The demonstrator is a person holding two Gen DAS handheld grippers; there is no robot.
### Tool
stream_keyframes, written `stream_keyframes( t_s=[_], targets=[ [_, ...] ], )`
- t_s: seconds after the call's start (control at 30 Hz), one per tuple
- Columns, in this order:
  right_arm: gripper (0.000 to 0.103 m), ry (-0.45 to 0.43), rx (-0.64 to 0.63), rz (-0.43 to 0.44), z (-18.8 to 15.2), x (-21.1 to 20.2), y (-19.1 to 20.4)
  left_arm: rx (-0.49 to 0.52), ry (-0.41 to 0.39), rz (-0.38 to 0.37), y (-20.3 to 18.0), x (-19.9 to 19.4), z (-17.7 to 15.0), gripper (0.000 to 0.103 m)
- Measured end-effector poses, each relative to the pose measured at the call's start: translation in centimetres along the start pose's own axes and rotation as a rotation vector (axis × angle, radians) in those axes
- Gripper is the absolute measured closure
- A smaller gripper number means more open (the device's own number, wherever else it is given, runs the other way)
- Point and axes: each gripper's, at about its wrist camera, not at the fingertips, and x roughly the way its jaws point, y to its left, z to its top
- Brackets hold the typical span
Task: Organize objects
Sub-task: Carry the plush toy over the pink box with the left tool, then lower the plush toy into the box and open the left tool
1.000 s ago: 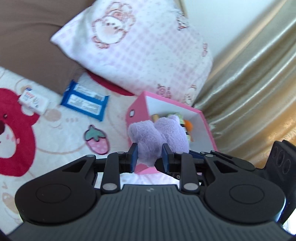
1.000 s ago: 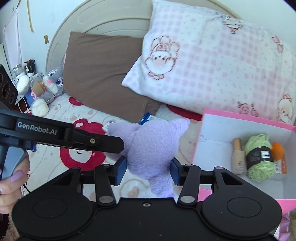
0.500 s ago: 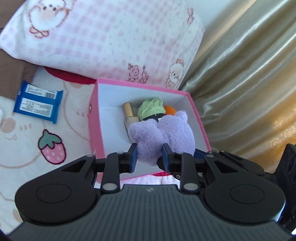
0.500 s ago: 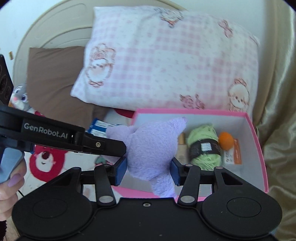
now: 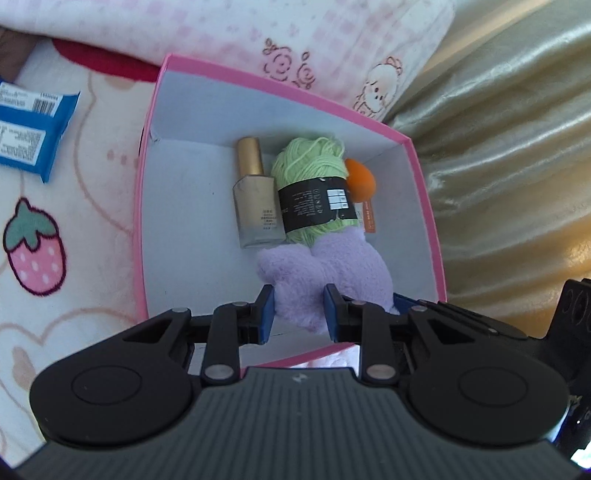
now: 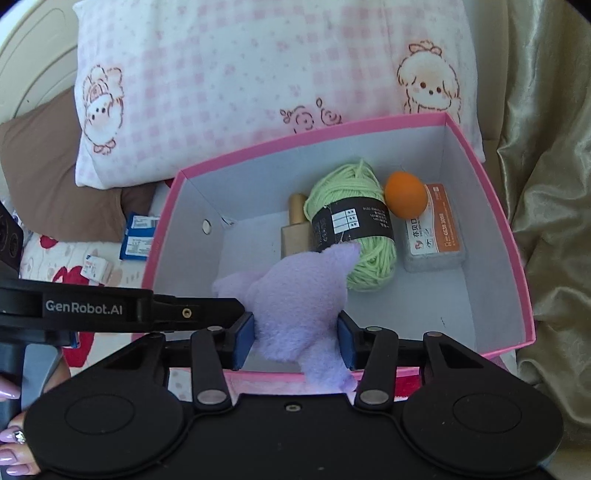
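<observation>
Both grippers, left and right, pinch the purple plush, now over the pink box rather than at its 9 o'clock side; the right jaws just closed slightly.

Lower part of the purple plush toy hidden behind the right gripper's body. Gold-capped bottle mostly covered by the green yarn ball and the plush. Print on the yarn's black band too small to read. Grey packet with an orange label partly masked by the orange sponge. Blue packets cut off at the left wrist view's left edge. Pink box's near wall mostly concealed by the left gripper. Pillow blurred.
</observation>
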Motion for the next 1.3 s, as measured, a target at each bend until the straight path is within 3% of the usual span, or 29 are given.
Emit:
stream_keyframes(
  t_s=[0.47,0.53,0.7,0.83,0.87,0.9,1.0,1.03,1.07,1.17,1.3],
  targets=[
    [0.051,0.126,0.003,0.001,0.7,4.3,-2.8,-0.013,0.035,0.075,0.5,3.9,0.4,0.077],
    [0.050,0.118,-0.035,-0.012,0.5,4.3,-2.6,-0.003,0.034,0.081,0.4,4.0,0.2,0.077],
    [0.031,0.060,-0.112,0.009,0.3,2.6,-2.3,0.019,0.018,0.089,0.2,3.3,0.0,0.075],
    [0.031,0.012,-0.091,0.037,0.5,1.6,-2.9,0.039,-0.012,0.107,-0.2,2.5,0.1,0.074],
    [0.033,0.001,-0.083,0.034,0.6,1.7,-3.0,0.055,-0.031,0.122,-0.5,2.2,0.1,0.074],
    [0.046,-0.015,-0.081,0.025,0.6,1.8,-3.0,0.073,-0.049,0.131,-0.8,1.9,0.0,0.074],
    [0.060,-0.050,-0.093,0.030,0.7,2.1,-3.1,0.098,-0.067,0.131,-1.6,1.5,0.0,0.074],
    [0.063,-0.043,-0.090,0.026,0.7,2.5,-3.1,0.100,-0.071,0.137,-1.7,1.5,0.0,0.074],
    [0.072,-0.027,-0.097,0.016,0.8,3.0,-3.1,0.099,-0.075,0.142,-1.8,1.5,0.0,0.074],
    [0.074,0.032,-0.112,-0.065,0.7,4.8,-2.5,0.076,-0.077,0.139,-1.7,1.3,0.0,0.074],
    [0.074,0.024,-0.112,-0.102,0.6,5.1,-1.9,0.082,-0.099,0.153,-1.8,0.5,-0.3,0.074]
  ],
)
